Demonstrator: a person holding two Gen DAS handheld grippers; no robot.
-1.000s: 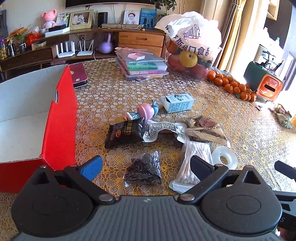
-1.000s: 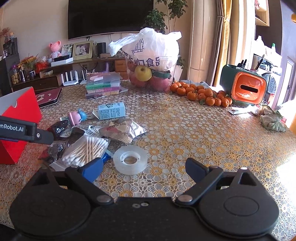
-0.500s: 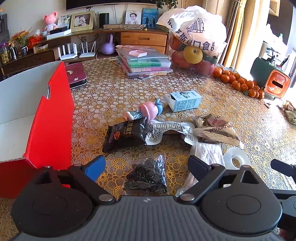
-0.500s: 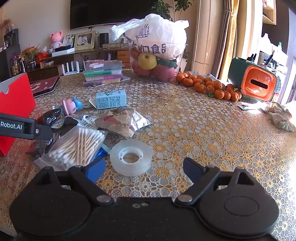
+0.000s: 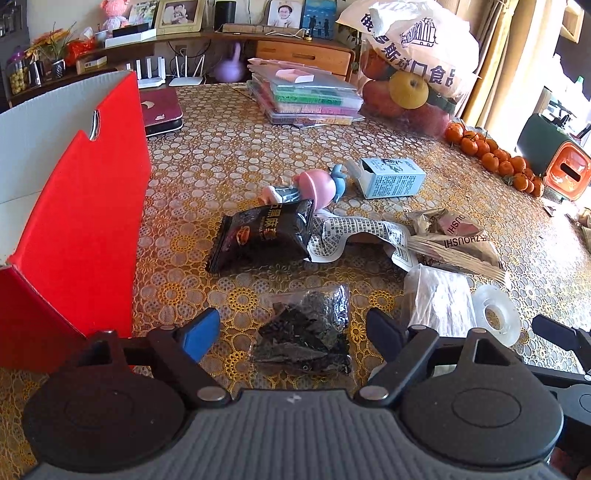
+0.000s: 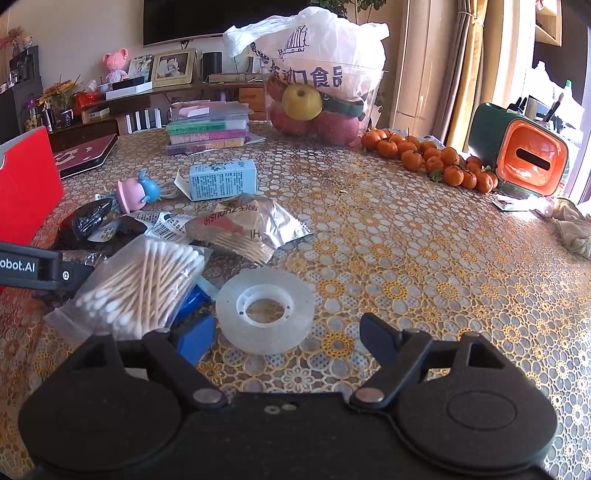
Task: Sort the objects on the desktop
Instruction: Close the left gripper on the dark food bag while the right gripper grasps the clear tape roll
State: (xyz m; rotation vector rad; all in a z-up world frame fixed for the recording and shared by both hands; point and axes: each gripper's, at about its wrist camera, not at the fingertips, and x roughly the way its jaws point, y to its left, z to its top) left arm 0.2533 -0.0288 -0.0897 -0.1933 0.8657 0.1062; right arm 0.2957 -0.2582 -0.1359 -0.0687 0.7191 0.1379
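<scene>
- Where the left wrist view looked across the table (image 5: 229, 155), a gold floral lace cloth covered the surface, and a sideboard (image 5: 303, 51) with photo frames and routers ran along the top of the frame.
- At centre bottom, the left gripper (image 5: 291, 332) stood with its jaws spread wide, either side of a clear bag of dark pieces (image 5: 306, 332) lying flat on the cloth, touching neither finger.
- Filling the left edge, a red box (image 5: 85, 221) with a white inside stood open; only this view showed its inner wall.
- Just above the bag lay a black snack packet (image 5: 264, 232), with a pink and blue toy (image 5: 317, 184) behind it and a pale blue carton (image 5: 391, 177) to the right.
- In the right wrist view, the right gripper (image 6: 284, 332) was likewise released, its jaws apart around a roll of clear tape (image 6: 266, 310) resting flat at lower centre.
- Left of the tape, a bag of cotton swabs (image 6: 144, 284) overlapped the blue fingertip, and a silver chopstick packet (image 6: 251, 225) lay beyond.
- Only this view showed the television (image 6: 207, 18) on the wall at the top, the full row of tangerines (image 6: 432, 158) and the green and orange holder (image 6: 524, 151) at the right.
- A white plastic bag over a tub of fruit (image 6: 314, 85) stood at upper centre.
</scene>
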